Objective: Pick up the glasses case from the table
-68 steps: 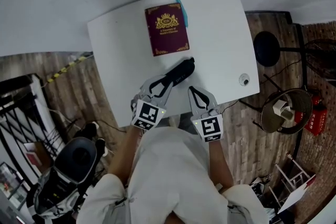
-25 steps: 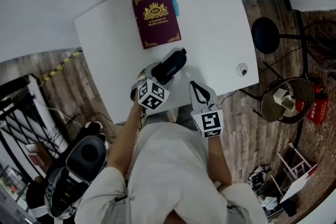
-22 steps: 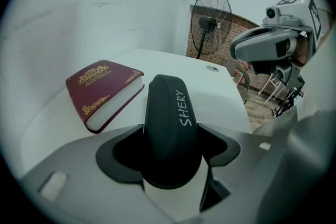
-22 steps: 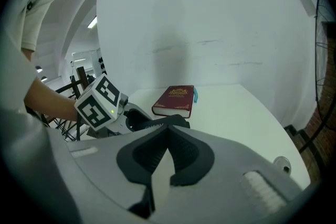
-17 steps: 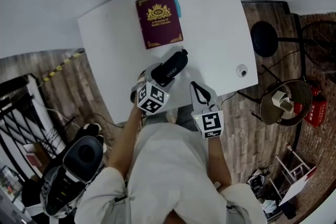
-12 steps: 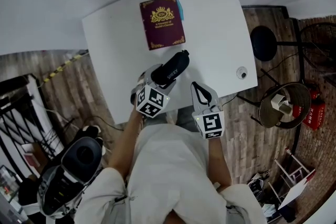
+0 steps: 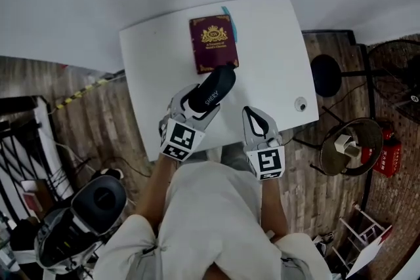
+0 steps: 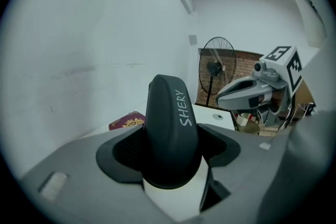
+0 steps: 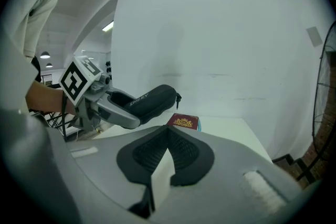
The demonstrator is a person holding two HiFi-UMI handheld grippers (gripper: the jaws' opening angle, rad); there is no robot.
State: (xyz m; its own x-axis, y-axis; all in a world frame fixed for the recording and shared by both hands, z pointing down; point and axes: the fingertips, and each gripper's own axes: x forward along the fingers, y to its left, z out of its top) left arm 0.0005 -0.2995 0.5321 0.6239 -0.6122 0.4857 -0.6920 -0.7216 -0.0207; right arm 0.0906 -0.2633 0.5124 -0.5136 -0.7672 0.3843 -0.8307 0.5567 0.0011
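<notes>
We clamp the left gripper [image 7: 195, 105] on the black glasses case [image 7: 212, 89], raised above the white table [image 7: 279, 36]; the right gripper [image 7: 253, 117] sits closed, empty, alongside.

— Grippers, colour and build?
— Left gripper [image 7: 197, 98] and right gripper [image 7: 252, 116]: pale grey shells, two curved jaws apiece. Black pads [image 9: 181, 153], finely textured, set into the jaws' inner faces.
— Markings?
— Behind each claw sits a white cube with black square markers: left cube [image 7: 178, 140], right cube [image 7: 265, 162]. One large marker faces up on each.
— Clothing?
— White top [image 7: 210, 220], loose. Sleeve [image 7: 134, 239] same white, ending well behind the claw, with the forearm bare between.
</notes>
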